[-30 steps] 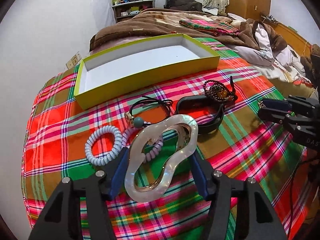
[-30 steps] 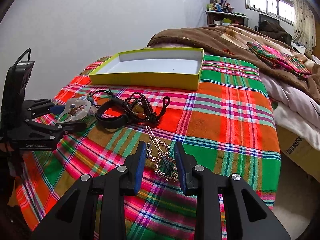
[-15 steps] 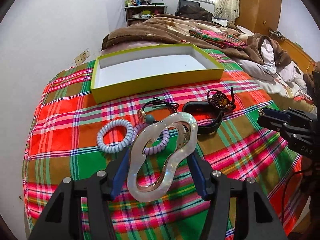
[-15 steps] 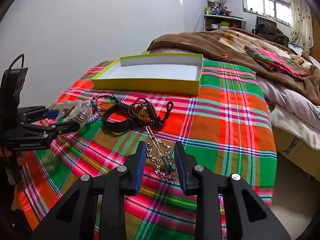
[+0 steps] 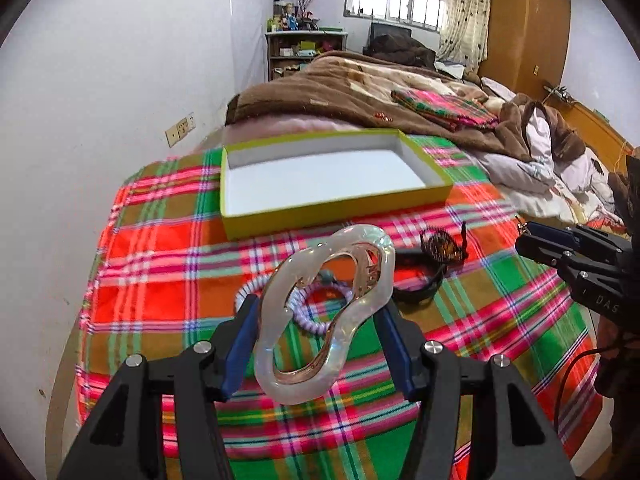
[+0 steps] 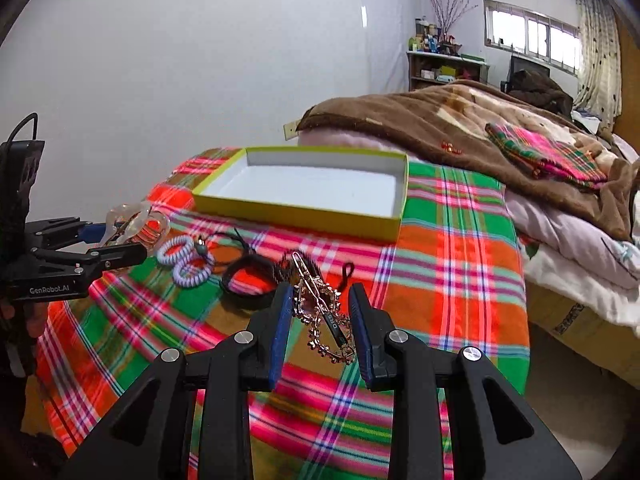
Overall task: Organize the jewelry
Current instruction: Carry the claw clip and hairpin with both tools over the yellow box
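My left gripper [image 5: 318, 308] is shut on a pearly, wavy ring-shaped hair clip [image 5: 298, 390] and holds it above the plaid cloth; in the right wrist view this gripper [image 6: 120, 242] and the clip [image 6: 136, 220] are at the left. My right gripper [image 6: 320, 294] is shut on a gold rhinestone hair clip [image 6: 316, 336], also off the cloth; its tips [image 5: 528, 240] enter the left wrist view from the right. Behind them lies an open yellow-green box [image 5: 336, 216] [image 6: 300, 216] with a white, bare inside.
On the cloth lie lilac spiral hair ties [image 6: 188, 260], a black cord with a bead [image 6: 224, 240], a black band [image 6: 244, 292] and a dark bead bracelet [image 5: 444, 246]. A brown blanket [image 6: 440, 120] is heaped beyond the box. The bed edge drops off at the right.
Both grippers have risen with their clips held. The box and the loose pieces on the cloth now appear lower and farther below them.
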Tool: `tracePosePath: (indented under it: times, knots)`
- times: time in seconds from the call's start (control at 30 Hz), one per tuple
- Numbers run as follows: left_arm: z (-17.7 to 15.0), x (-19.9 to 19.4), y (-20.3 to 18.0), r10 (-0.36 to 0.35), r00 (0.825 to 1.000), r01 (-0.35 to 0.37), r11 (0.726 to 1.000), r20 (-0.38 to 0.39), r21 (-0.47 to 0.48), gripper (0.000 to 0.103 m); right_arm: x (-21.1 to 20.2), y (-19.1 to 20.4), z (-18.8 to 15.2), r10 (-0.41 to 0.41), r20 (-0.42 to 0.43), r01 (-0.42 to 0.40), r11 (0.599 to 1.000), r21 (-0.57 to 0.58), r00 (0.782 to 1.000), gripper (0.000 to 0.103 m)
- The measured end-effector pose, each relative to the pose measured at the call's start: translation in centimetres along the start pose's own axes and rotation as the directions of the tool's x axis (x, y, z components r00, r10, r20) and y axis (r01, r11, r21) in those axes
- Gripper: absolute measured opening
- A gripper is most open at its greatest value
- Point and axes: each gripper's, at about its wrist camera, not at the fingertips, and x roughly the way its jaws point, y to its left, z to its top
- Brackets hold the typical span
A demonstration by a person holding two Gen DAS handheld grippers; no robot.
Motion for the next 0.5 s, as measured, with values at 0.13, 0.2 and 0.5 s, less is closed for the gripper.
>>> tracePosePath:
  times: [0.13,0.2,0.5]
  knots:
    - [1.1,-0.4,1.0,0.006,1.000,-0.006,1.000,0.017,-0.015,0.060,0.3,0.2,1.4,-0.010,0.011,0.010,1.000,-0.003,1.000,0.030]
    - [1.8,-0.4,1.4,0.005,1.000,-0.005,1.000,0.026,-0.019,0.060,0.5,0.3,2.1,-0.013,0.016,0.013,1.000,-0.010,1.000,0.030]
    - [4.8,1.4,3.1,0.007,0.999,-0.005,0.999,0.033,-0.046,0.060,2.8,0.4,5.7,-0.032,0.017,0.032,0.999,-0.018,0.999,0.030]
